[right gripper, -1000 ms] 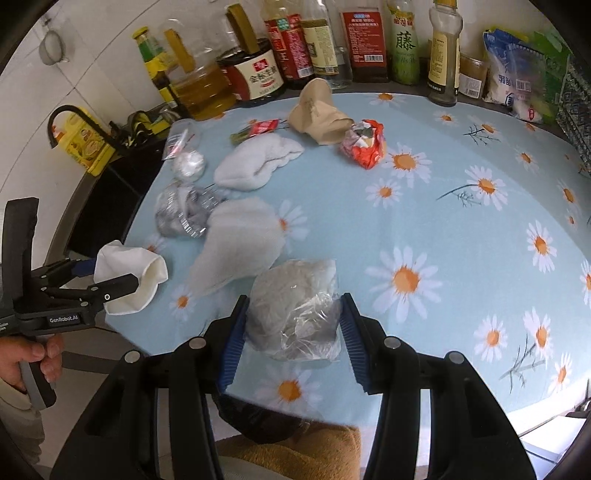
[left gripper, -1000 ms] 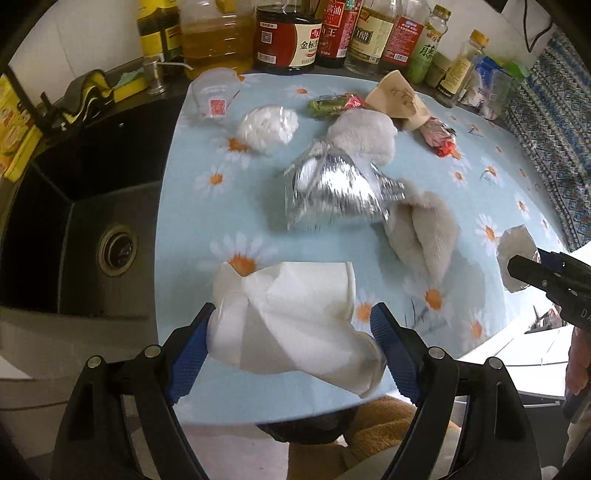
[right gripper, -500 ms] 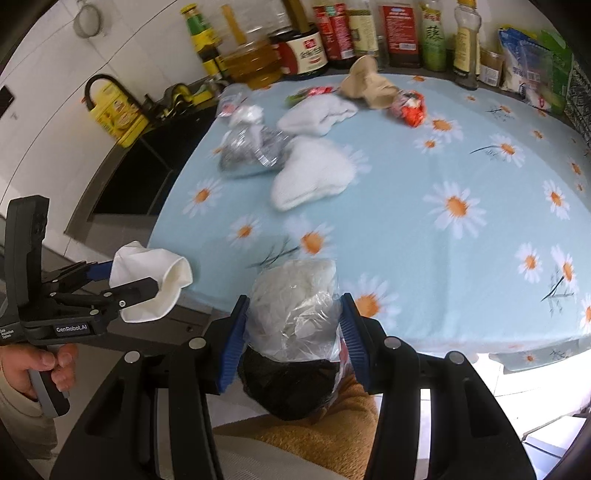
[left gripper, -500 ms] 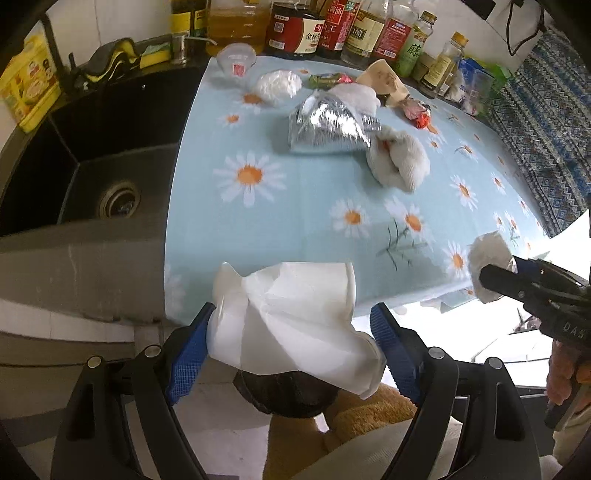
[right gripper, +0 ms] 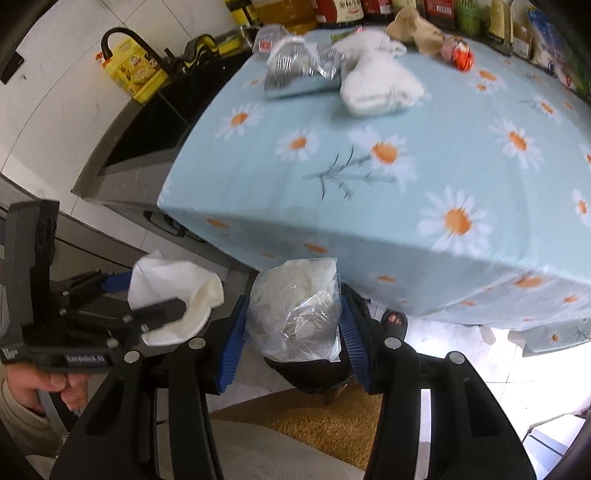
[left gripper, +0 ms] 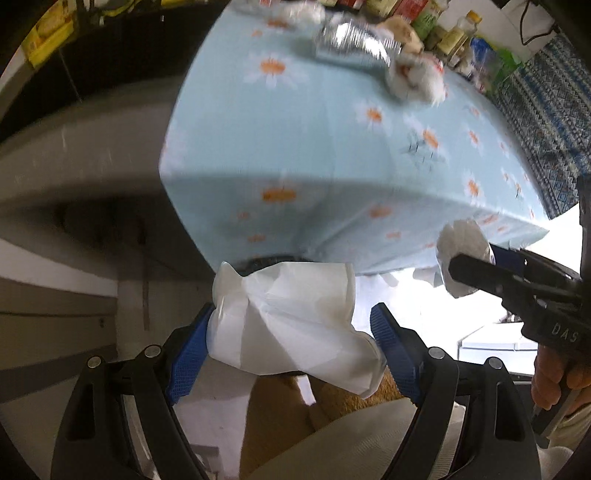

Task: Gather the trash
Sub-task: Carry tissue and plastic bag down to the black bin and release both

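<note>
Left hand-held gripper (left gripper: 295, 343) is clamped on a crumpled white paper napkin (left gripper: 291, 317), which sits btwn its blue pads w/ one end drooping past the right pad. In the right wrist view the same napkin (right gripper: 173, 295) shows at lower left, pinched in the left hand-held gripper (right gripper: 162, 310), held out in front of the surface edge and below its top. Right hand-held gripper (right gripper: 293, 332) is closed on a clear plastic bag (right gripper: 295, 310) w/ white crumpled stuff inside; bag fills the gap btwn both blue pads and stands up past the tips. Both pieces hang off the surface, over the floor, near each other. A dark round bin (right gripper: 314, 373) sits directly under the bag, partly hidden by it. Surface (right gripper: 406, 166) has a light-blue daisy cloth; more trash lies at its far end: a silver foil bag (right gripper: 295, 70), a white cloth wad (right gripper: 380, 88), a brown paper wad (right gripper: 413, 29) and a red wrapper (right gripper: 461, 57). Bottles line the back wall, blurred.
</note>
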A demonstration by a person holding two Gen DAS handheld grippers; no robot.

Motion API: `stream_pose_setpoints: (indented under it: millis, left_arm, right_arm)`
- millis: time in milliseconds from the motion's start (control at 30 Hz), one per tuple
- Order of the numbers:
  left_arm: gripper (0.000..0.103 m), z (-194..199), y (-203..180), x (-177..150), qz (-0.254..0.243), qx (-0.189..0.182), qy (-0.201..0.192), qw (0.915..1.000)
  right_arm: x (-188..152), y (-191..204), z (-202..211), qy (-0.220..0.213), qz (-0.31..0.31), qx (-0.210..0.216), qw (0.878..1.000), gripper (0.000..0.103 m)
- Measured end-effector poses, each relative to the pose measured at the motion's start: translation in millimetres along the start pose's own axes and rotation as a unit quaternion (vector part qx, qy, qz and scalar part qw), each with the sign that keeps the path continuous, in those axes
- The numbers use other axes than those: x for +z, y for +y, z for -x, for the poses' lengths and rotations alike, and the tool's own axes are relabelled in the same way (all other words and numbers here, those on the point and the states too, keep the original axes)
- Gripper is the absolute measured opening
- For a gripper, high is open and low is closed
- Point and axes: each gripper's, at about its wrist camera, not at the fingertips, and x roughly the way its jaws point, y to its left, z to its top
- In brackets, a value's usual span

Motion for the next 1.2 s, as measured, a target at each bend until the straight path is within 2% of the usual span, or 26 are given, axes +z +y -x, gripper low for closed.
stream_pose_setpoints:
  millis: [167,267,467,567,633,667,767,1200]
  left_arm:
    - [0.081,-26.1,9.4,-18.0,0.017,-0.007,0.025,0.9995]
    - [0.081,-45.6,15.7,-27.9,0.032,-0.027,0.051,0.9978]
    - [0.081,-77.5,19.3,-43.2,0.032,-0.025,0.080,0.9960]
    - [0.082,-87.4,24.3,-44.4,0.030,-0.027,0.090,0.9951]
    - [0.082,-96.5,25.5,-44.5,0.035,-0.034,0.107,0.9931]
    - [0.083,-99.6,26.9,-44.3,0.036,-0.031,0.110,0.9928]
    - [0.090,-103.4,27.9,-43.3,0.035,-0.023,0.106,0.9935]
    - [0.091,-99.7,25.6,-38.7,0.036,-0.013,0.103,0.9940]
  right_arm:
    - [-12.8,-1.2,-22.4,0.017,-0.010,0.008,1.000,0.050]
    - [-19.1,-6.0,-35.6,0.027,-0.023,0.008,0.999,0.050]
    - [-25.5,-17.8,-58.5,0.051,-0.056,0.025,0.997,0.050]
    - [-25.9,-20.8,-69.4,0.062,-0.067,0.032,0.995,0.053]
    - [-27.0,-23.7,-71.7,0.063,-0.070,0.033,0.995,0.061]
    - [-26.8,-26.0,-72.4,0.062,-0.076,0.034,0.995,0.066]
    - [-26.6,-32.5,-73.1,0.064,-0.090,0.041,0.993,0.067]
    - [-25.2,-44.7,-53.2,0.044,-0.107,0.036,0.993,0.067]
